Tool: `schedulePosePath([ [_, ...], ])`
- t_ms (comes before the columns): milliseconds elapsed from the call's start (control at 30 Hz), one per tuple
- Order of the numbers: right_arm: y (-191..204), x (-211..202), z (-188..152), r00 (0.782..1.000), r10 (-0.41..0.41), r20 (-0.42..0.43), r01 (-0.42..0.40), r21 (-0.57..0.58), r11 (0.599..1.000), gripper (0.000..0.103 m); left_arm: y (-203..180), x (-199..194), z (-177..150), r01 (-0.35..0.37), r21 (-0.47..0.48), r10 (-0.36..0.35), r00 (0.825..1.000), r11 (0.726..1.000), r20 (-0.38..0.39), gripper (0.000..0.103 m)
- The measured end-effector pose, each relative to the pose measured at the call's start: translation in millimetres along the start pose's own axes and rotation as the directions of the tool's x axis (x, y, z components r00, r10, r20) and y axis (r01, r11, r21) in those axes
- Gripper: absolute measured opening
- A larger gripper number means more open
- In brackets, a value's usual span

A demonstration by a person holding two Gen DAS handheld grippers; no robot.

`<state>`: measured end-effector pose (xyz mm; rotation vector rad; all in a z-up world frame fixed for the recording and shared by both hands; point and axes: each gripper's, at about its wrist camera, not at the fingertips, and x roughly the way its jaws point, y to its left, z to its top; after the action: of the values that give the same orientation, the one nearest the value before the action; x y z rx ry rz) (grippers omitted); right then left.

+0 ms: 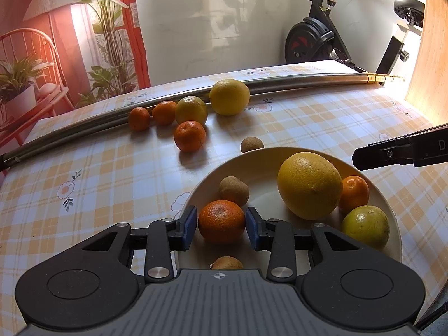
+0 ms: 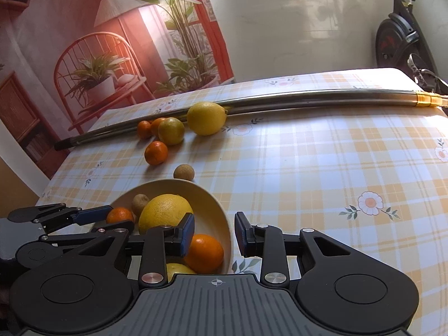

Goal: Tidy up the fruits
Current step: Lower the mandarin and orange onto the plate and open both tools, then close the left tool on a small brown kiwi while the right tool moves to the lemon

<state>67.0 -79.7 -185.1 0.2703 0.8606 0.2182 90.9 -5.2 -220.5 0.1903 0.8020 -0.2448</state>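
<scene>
A cream plate (image 1: 280, 156) holds a big yellow grapefruit (image 1: 309, 186), a small tangerine (image 1: 354, 193), a greenish citrus (image 1: 365, 226) and brown longans (image 1: 233, 190). My left gripper (image 1: 221, 224) is low over the plate's near left side, its blue pads pressed against both sides of a tangerine (image 1: 221, 219). In the right wrist view my right gripper (image 2: 214, 236) stands open above the plate's right rim (image 2: 228, 232), holding nothing. A lemon (image 1: 229, 97), a yellow-green citrus (image 1: 191, 110), three tangerines (image 1: 189, 135) and a longan (image 1: 252, 144) lie on the checked tablecloth.
A long metal pole (image 1: 280, 79) lies across the far side of the table, just behind the loose fruit. An exercise bike (image 1: 313, 39) stands past the table's far right corner. A printed backdrop hangs at the left. Bare tablecloth (image 2: 336, 168) stretches right of the plate.
</scene>
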Motion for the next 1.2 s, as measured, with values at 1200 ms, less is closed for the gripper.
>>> schedulePosePath([
  [1200,-14,-9,31,0.988,-0.097,0.124,0.099,-0.009,0.995,0.032,62,-15,37,-0.016,-0.180,0.026,0.998,0.984,0.053,0.053],
])
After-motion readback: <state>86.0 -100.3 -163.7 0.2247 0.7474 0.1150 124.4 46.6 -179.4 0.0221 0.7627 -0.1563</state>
